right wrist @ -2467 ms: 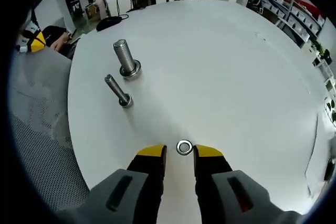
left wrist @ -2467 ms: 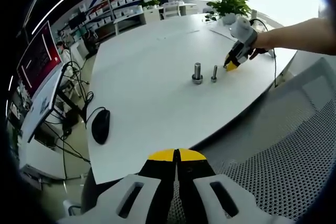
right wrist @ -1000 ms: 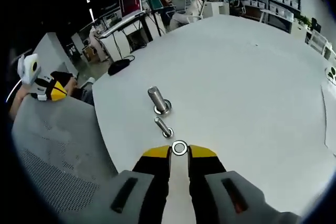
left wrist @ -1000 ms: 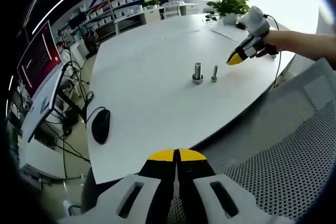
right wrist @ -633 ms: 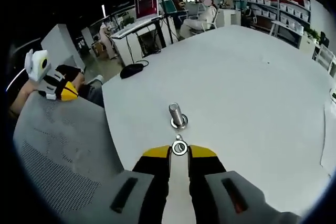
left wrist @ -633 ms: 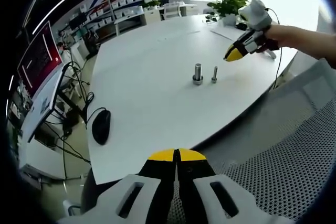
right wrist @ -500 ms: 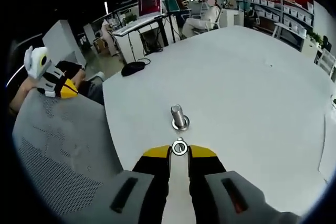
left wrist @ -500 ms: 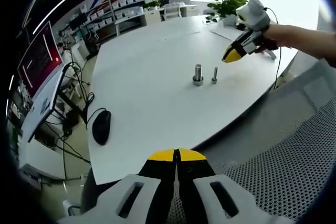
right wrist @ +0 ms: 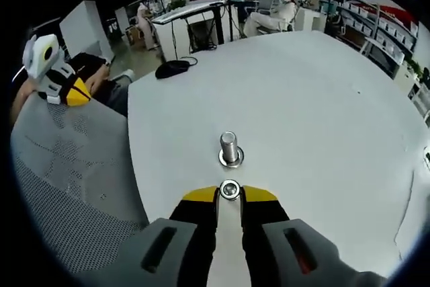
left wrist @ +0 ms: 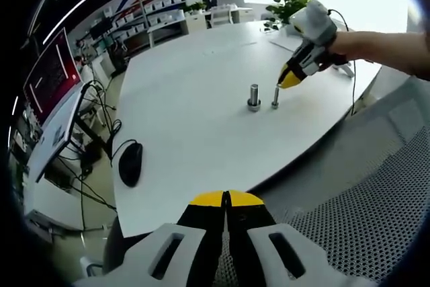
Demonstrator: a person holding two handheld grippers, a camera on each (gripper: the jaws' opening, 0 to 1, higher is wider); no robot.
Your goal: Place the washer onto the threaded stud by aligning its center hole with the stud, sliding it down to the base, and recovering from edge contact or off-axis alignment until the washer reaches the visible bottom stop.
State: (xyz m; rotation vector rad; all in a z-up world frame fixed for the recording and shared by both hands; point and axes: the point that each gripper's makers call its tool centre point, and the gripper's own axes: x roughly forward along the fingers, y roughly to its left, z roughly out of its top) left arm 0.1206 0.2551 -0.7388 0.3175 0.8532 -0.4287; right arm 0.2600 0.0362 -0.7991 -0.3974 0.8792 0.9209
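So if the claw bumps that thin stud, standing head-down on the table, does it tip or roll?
Probably tips: the thin stud is tall and stands free on a small head. Once down, it would likely roll on the smooth table. The thicker bolt looks steadier on its wider base.

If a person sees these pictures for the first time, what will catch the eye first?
Probably the right gripper, its yellow-tipped jaws shut on a small shiny washer, held just before a thick threaded stud standing upright on the white table. In the left gripper view, it hangs above a thinner stud beside the thick one. The left gripper waits shut near the table's edge.
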